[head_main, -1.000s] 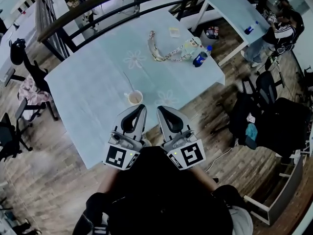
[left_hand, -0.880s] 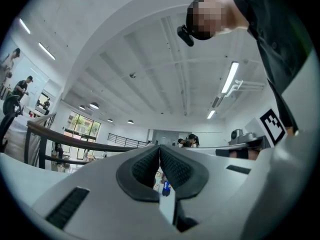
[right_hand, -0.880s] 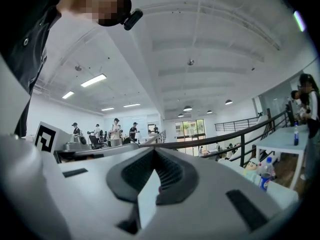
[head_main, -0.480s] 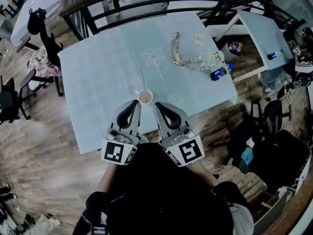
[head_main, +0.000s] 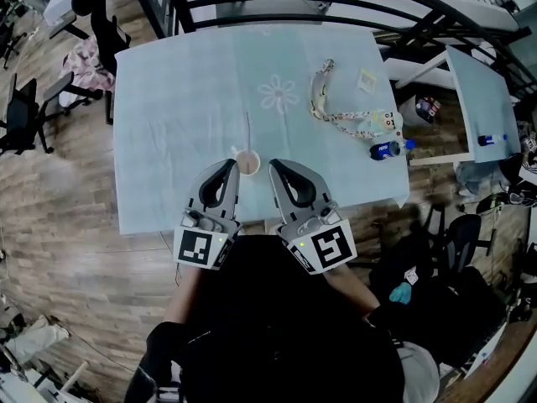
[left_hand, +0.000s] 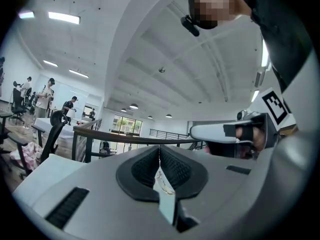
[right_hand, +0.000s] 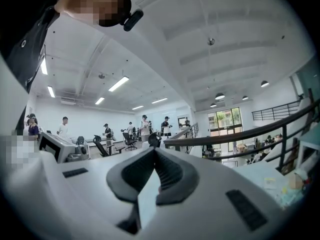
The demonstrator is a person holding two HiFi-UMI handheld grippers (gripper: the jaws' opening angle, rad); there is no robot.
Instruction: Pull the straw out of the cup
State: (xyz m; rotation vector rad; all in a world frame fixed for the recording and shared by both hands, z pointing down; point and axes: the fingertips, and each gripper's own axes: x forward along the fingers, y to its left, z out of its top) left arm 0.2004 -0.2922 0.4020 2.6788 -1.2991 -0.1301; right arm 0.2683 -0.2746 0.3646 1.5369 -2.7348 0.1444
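Straw (head_main: pixel 247 131) stands in cup (head_main: pixel 247 164), thin, faint against tablecloth (head_main: pixel 168 99). Left gripper (head_main: pixel 230 165) just left of cup, right gripper (head_main: pixel 274 167) just right; touching or apart unclear. Both clenched, empty. Cup's contents unclear.

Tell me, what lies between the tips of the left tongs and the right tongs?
The head view shows the cup, with the straw in it, between the left tongs and the right tongs.

Wood floor (head_main: pixel 67 250), blue table (head_main: pixel 168 141), blk railing (head_main: pixel 277 3)
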